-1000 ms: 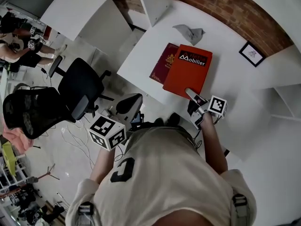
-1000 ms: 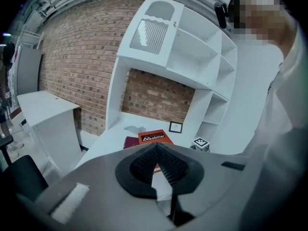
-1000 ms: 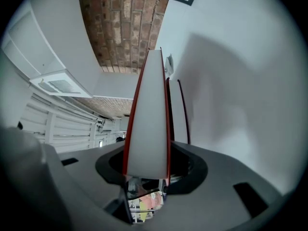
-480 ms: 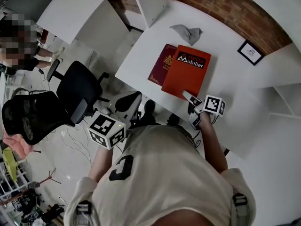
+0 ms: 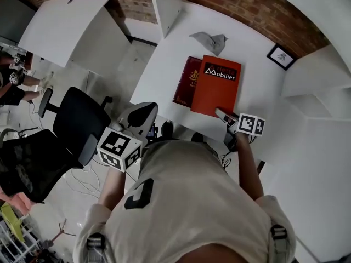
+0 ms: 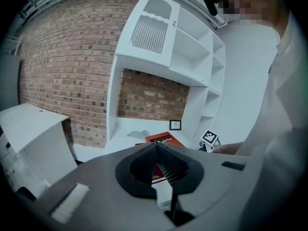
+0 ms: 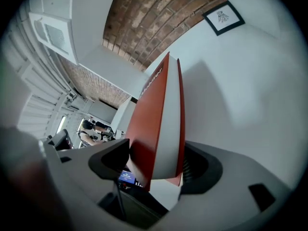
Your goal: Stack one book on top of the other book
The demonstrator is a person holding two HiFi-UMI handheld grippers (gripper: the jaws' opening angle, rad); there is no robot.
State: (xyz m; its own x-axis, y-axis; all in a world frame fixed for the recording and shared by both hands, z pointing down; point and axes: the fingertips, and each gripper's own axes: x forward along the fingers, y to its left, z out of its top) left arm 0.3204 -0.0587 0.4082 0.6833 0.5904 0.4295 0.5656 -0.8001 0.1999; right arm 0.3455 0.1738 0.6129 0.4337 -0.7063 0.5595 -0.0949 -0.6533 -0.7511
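Observation:
An orange-red book (image 5: 215, 89) lies on the white table (image 5: 258, 92), overlapping a dark red book (image 5: 185, 81) to its left. My right gripper (image 5: 220, 113) is at the orange book's near corner. In the right gripper view the book (image 7: 156, 114) stands between the jaws (image 7: 154, 165), which are opening, with a small gap at the left pad. My left gripper (image 5: 145, 114) hangs off the table's near edge beside the person's body. Its jaws (image 6: 156, 146) are shut with nothing between them, and the orange book (image 6: 163, 139) shows far beyond them.
A crumpled grey cloth (image 5: 208, 39) lies behind the books. A small framed picture (image 5: 279, 56) is on the table at the right by white shelves (image 5: 323, 108). A black office chair (image 5: 82, 119) stands left of the table. A person (image 5: 11, 81) is at the far left.
The right gripper stays at the orange book's near corner, but its marker cube has rolled. The left gripper has shifted a little to the left. The head view has shifted.

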